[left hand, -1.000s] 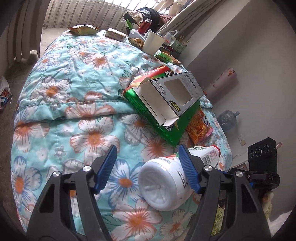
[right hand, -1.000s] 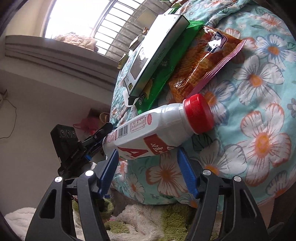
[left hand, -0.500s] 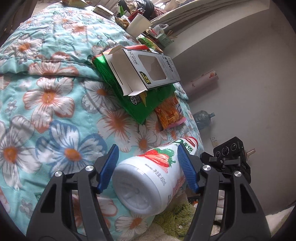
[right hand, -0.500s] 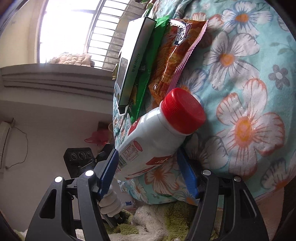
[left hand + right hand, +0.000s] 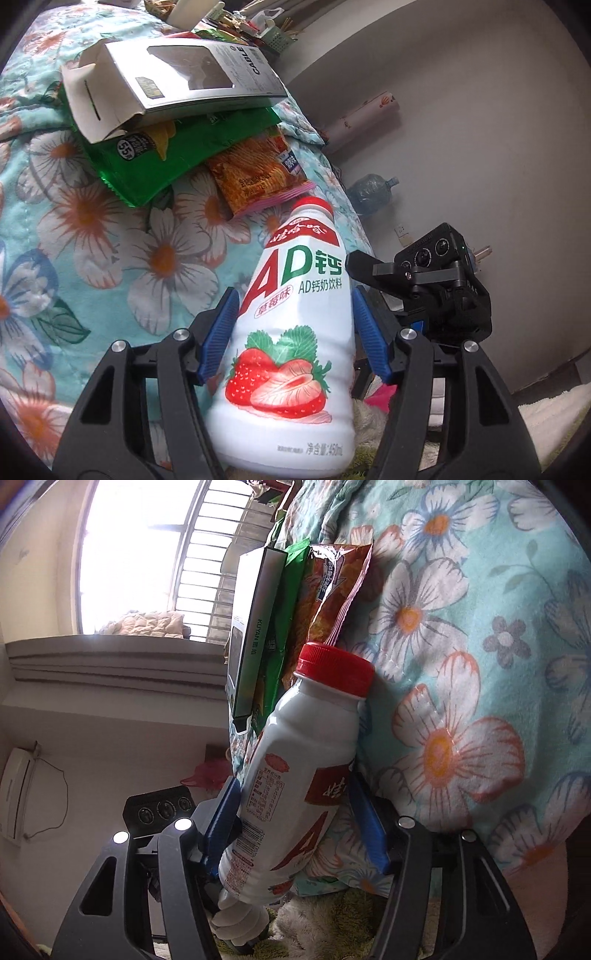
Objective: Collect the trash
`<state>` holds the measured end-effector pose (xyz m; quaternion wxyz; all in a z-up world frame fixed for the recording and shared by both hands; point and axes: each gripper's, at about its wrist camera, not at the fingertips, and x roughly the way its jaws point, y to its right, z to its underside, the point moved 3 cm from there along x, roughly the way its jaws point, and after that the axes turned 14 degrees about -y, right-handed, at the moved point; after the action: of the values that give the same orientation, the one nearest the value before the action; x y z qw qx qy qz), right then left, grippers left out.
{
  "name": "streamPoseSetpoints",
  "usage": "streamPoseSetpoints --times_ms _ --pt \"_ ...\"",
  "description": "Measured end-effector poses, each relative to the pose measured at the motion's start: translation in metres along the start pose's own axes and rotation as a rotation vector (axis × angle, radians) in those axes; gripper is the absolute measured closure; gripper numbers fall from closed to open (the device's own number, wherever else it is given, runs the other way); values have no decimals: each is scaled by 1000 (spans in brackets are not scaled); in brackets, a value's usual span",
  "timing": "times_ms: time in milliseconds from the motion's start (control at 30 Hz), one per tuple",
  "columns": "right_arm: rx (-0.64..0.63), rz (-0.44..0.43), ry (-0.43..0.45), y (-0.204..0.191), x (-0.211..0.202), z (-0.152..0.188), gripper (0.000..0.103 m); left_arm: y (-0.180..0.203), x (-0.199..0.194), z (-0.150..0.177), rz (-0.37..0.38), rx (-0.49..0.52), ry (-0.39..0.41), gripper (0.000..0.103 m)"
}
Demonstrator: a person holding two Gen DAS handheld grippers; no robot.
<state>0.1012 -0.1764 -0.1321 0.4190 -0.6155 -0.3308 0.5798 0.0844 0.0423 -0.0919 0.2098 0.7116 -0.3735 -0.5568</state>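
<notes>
Blue ribbed pads of our left tool (image 5: 291, 332) and right tool (image 5: 293, 823) are closing from opposite ends around one white plastic bottle (image 5: 291, 332) with a red cap (image 5: 334, 668); neither pair clearly presses it yet. It lies at the edge of the bed (image 5: 74, 236), on a soft teal quilt with orange flowers. Beyond it we see a crinkly orange snack bag (image 5: 255, 173), a glossy green bag (image 5: 155, 162), a grey cardboard box (image 5: 177, 77), plain white walls and a barred window (image 5: 207, 554).
</notes>
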Motion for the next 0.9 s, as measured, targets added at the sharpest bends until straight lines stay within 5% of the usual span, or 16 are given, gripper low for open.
streamPoseSetpoints --times_ms 233,367,633,733,900 --pt "13 -37 74 13 -33 -12 52 19 31 -16 1 61 -50 45" --pt "3 -83 111 14 -55 -30 72 30 40 -39 -35 112 -36 45" --pt "25 -51 188 27 -84 -100 71 32 69 -97 -84 104 14 44" --pt "80 -51 182 37 -76 -109 60 27 66 -95 -67 92 15 36" --pt "48 19 162 29 -65 -105 50 29 25 -83 -148 160 92 34"
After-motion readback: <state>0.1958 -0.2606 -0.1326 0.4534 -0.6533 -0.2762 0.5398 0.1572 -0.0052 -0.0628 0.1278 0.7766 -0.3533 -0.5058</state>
